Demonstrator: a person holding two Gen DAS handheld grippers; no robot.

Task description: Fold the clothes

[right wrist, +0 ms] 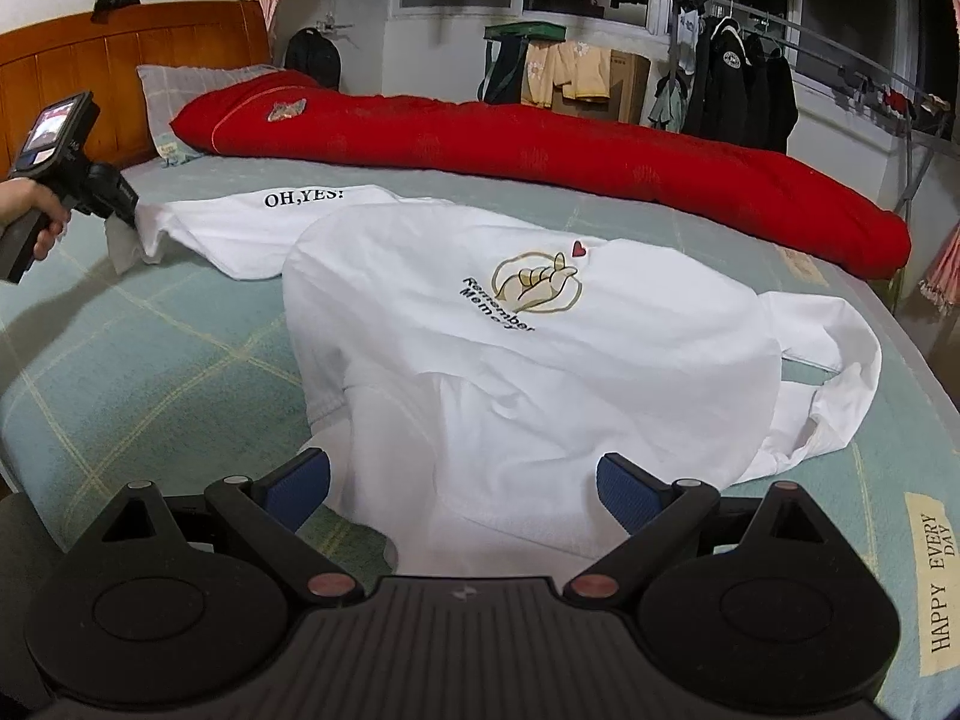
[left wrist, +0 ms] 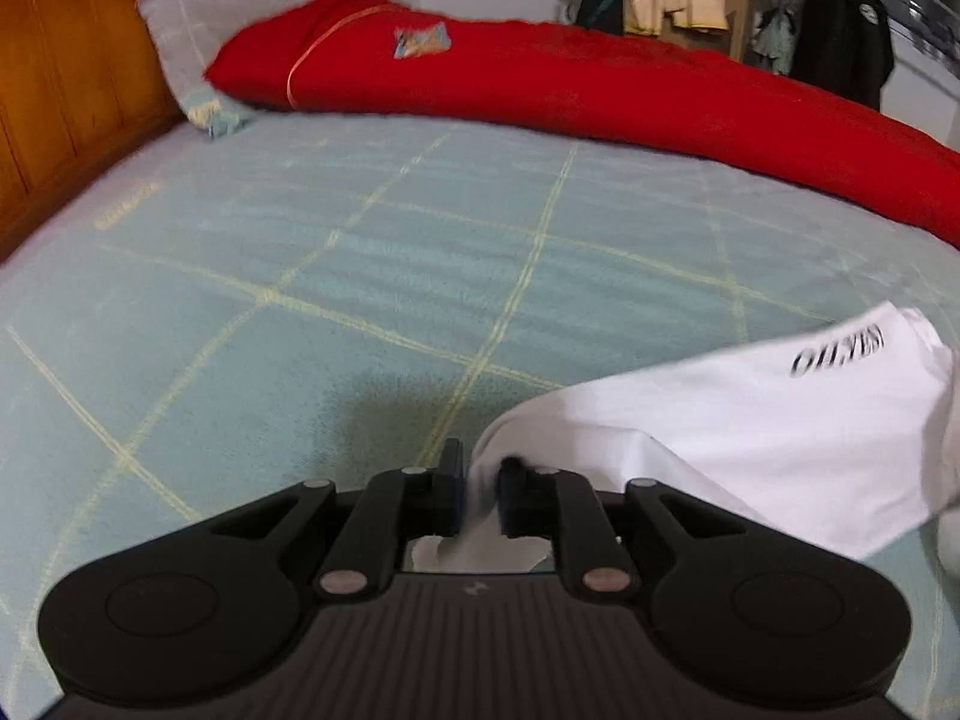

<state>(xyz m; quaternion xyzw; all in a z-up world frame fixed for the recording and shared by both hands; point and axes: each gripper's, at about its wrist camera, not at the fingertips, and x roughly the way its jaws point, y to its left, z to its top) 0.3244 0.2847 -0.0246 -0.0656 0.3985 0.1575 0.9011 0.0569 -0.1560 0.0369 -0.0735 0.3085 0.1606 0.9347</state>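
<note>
My left claw (left wrist: 480, 492) is pinched on a corner of the white T-shirt (right wrist: 510, 348), lifting that corner just off the bed (right wrist: 180, 324); from the right-hand view I see it at the far left, my hand (right wrist: 30, 210) wrapped round its handle. The shirt lies across the middle of the bed, its long axis running from that held corner on the left toward my right claw near the bed's front edge. The stretch nearest the left claw shows the words "OH,YES!", and a rounded fold lies over it with a hand-and-heart print and the words "Remember Memory". A loose white sleeve trails off to the right. My right claw (right wrist: 462, 486) is spread wide, its blue pads either side of the shirt's near edge, above the cloth and gripping nothing. No containers hold anything here. The bed has a pale green sheet with thin yellow check lines, a wooden headboard (right wrist: 120, 54) at the left, a grey pillow (right wrist: 180, 90), and a long red quilt (right wrist: 540, 162) rolled along the far side. Behind it, dark jackets (right wrist: 744, 90) hang on a rack at the right.
</note>
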